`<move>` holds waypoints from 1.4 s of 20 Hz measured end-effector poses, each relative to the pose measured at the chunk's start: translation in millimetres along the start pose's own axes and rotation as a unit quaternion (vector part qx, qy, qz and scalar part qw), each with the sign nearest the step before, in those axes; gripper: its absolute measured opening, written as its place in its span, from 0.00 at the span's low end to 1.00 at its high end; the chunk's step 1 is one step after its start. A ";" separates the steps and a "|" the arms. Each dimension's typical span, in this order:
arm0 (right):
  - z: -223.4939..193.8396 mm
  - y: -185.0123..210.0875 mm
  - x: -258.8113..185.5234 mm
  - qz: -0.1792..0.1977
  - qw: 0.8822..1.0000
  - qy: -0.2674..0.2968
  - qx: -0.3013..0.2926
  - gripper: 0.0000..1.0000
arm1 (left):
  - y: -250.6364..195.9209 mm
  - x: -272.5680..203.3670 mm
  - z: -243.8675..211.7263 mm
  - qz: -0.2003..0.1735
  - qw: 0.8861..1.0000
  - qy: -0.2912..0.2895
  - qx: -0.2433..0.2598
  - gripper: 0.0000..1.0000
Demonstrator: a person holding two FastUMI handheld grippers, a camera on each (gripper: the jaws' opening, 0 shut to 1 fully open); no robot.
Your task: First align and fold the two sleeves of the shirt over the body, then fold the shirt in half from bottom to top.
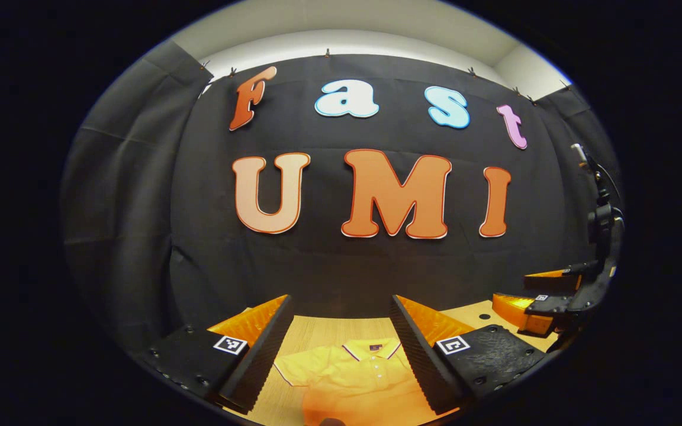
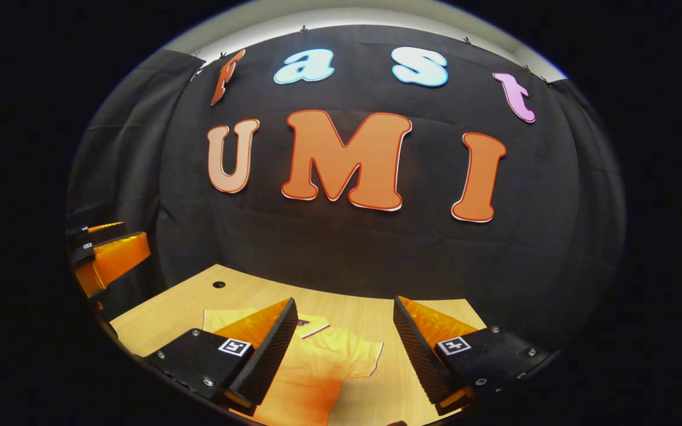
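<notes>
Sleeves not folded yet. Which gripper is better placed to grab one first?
Likely right. The right gripper hangs open with the shirt's spread sleeve between its fingers; the left gripper frames the collar instead.

Your left gripper [image 1: 341, 349] is raised and level, jaws spread wide and holding nothing. Your right gripper [image 2: 344, 349] is level beside it, jaws equally wide, also holding nothing.

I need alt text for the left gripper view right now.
A yellow polo shirt lies flat, collar away from the camera, on a wooden table, seen between the open left gripper. The right gripper hovers at the right edge, against a black cloth wall.
</notes>
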State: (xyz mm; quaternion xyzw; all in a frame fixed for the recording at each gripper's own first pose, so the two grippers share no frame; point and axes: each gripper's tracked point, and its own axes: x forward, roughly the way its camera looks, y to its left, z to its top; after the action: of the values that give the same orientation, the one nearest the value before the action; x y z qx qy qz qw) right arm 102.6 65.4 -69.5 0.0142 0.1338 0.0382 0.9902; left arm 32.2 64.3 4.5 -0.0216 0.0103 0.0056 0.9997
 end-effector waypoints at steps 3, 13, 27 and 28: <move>-23.1 -11.1 18.3 -0.006 0.999 0.034 -0.004 0.98 | -2.6 -4.6 -5.3 0.000 1.000 0.006 0.000 1.00; -135.2 -29.9 72.8 0.018 0.977 0.210 0.029 0.99 | -1.2 -18.9 10.5 0.041 0.998 -0.027 0.039 1.00; -238.6 -57.5 150.1 0.019 0.926 0.374 0.054 0.97 | 6.3 -35.3 -13.9 0.114 0.992 0.015 0.054 1.00; -243.0 -63.3 156.1 0.015 0.923 0.381 0.049 0.97 | 6.1 -35.7 -17.1 0.120 0.991 0.021 0.057 1.00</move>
State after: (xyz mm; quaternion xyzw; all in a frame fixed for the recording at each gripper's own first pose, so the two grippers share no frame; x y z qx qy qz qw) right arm 192.5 19.0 -347.3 0.0488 0.5022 0.0486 0.8620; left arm -3.9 69.3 -12.1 0.0367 0.0338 0.1241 0.9910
